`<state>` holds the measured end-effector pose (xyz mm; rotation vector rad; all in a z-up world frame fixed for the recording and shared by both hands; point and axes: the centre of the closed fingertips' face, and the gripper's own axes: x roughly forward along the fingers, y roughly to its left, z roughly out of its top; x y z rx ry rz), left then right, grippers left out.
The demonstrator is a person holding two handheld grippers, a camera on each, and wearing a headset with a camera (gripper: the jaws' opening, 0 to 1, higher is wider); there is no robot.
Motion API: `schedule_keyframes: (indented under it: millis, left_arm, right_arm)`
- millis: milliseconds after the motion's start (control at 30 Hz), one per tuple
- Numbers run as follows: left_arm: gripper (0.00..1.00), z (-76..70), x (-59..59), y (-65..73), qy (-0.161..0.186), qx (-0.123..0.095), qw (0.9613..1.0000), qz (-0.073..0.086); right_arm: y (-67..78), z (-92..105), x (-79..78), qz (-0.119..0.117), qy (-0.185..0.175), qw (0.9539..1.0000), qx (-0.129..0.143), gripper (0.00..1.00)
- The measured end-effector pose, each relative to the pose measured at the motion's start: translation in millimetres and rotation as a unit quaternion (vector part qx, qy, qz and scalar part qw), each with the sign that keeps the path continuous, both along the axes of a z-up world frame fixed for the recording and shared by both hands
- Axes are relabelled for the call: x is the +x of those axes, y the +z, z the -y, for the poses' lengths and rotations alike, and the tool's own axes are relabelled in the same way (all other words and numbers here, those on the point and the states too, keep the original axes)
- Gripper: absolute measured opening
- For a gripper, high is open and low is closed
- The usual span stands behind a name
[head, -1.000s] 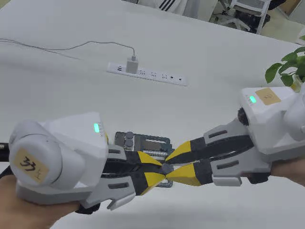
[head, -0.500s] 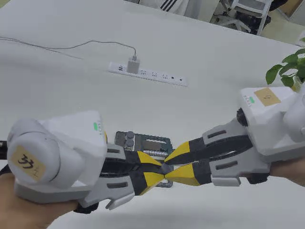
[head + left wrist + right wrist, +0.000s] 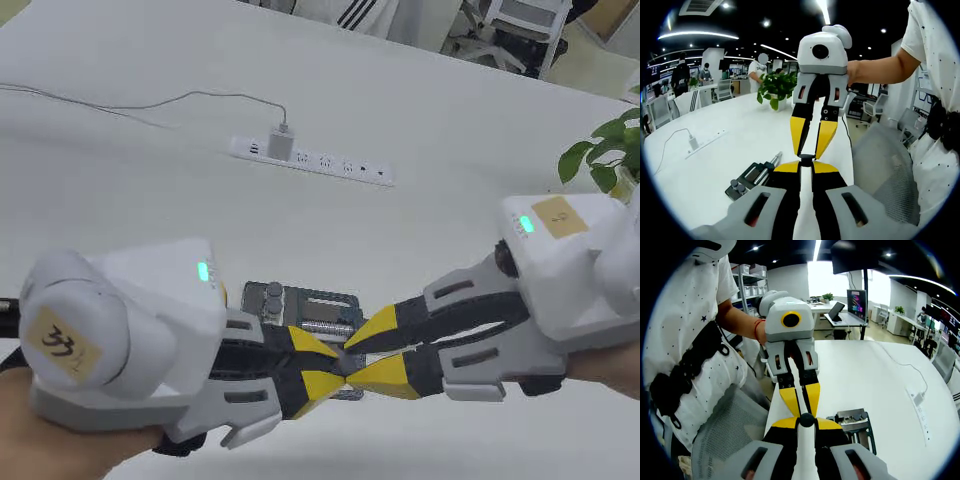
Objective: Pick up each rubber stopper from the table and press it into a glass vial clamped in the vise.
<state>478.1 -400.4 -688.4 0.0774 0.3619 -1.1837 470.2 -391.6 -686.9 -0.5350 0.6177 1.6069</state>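
Note:
My left gripper [image 3: 338, 364] and right gripper [image 3: 354, 360] meet tip to tip just above the table. A small dark rubber stopper [image 3: 806, 158] sits pinched where the four yellow fingertips come together, and both pairs of jaws close in on it [image 3: 806, 420]. Right behind and below the tips lies the small metal vise [image 3: 318, 308] flat on the white table. Two grey round tops [image 3: 273, 294] stand at its left end. The vise also lies left of my own jaws in the left gripper view [image 3: 753, 177] and to the right in the right gripper view [image 3: 856, 421].
A white power strip [image 3: 312, 160] with a plugged-in charger and its cable lies farther back on the table. A potted plant [image 3: 606, 148] stands at the right edge. A mesh office chair [image 3: 886, 165] is close beside the person's body.
Both grippers stay tip to tip on the stopper and have sunk slightly toward the near edge of the vise. The head camera has shifted a little.

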Motion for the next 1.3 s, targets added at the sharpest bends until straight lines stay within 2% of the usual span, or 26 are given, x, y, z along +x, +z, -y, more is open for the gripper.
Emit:
schedule_keyframes:
  millis: [367, 800, 1000, 1100, 1300]
  left_arm:
    - [0.04, -2.9, 0.3, 0.9, -0.007, -0.001, 0.9999, 0.008]
    - [0.05, -7.7, -1.6, -1.7, -0.001, -0.01, 0.9999, 0.009]
    - [0.1, -9.7, -2.9, -1.2, 0.002, -0.018, 0.9998, 0.006]
    - [0.14, -13.8, -1.9, -3.1, 0.01, -0.018, 0.9998, 0.006]
    - [0.21, -34.0, 2.5, -14.2, 0.039, -0.015, 0.9991, -0.003]
  right_arm:
    - [0.6, -2.3, 1.2, -0.012, -0.005, 0.9999, 0.001, 0.06]
    - [-2.6, -7.5, 0.3, -0.022, -0.011, 0.9997, -0.002, 0.06]
    - [-3.9, -11.6, 1.2, -0.027, -0.014, 0.9995, -0.005, 0.06]
    - [-3.9, -12.9, 2.8, -0.029, -0.015, 0.9994, -0.006, 0.06]
    - [-0.4, -17.5, 13.4, -0.03, -0.03, 0.9991, -0.006, 0.06]
